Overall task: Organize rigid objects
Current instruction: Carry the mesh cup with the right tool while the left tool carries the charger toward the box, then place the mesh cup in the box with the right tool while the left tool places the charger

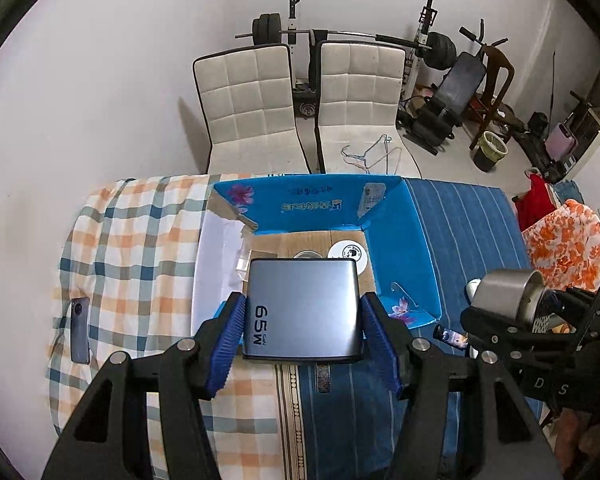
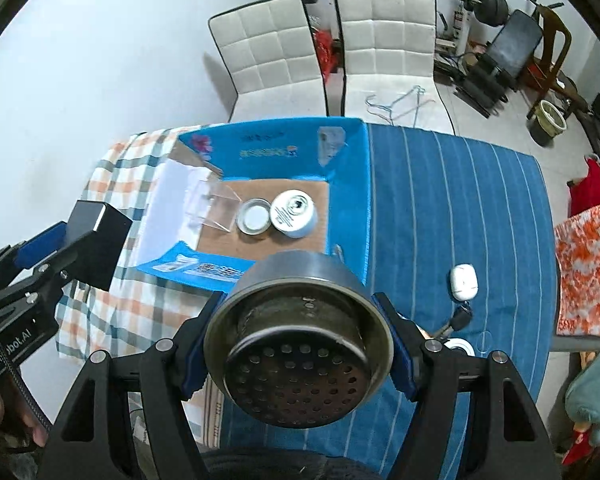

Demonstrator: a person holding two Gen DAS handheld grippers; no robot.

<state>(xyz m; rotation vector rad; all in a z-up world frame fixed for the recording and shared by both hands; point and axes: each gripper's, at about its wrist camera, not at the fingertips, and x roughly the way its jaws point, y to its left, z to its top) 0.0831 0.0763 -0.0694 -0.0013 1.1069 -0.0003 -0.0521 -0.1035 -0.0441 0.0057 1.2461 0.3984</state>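
My left gripper (image 1: 302, 322) is shut on a grey 65W charger (image 1: 302, 308) and holds it above the near edge of the open blue cardboard box (image 1: 400, 248). My right gripper (image 2: 298, 336) is shut on a round metal strainer cup (image 2: 298, 340), held above the table in front of the box (image 2: 348, 168). Inside the box lie a clear plastic case (image 2: 216, 208), a round tin lid (image 2: 254, 216) and a white round tin (image 2: 294, 210). The left gripper with the charger (image 2: 96, 236) shows at the left of the right wrist view.
A phone (image 1: 80, 330) lies on the checked cloth at left. A white earbud case (image 2: 464, 280), keys (image 2: 458, 320) and a small dark tube (image 1: 450, 336) lie on the blue striped cloth. Two white chairs (image 1: 300, 100) stand behind the table.
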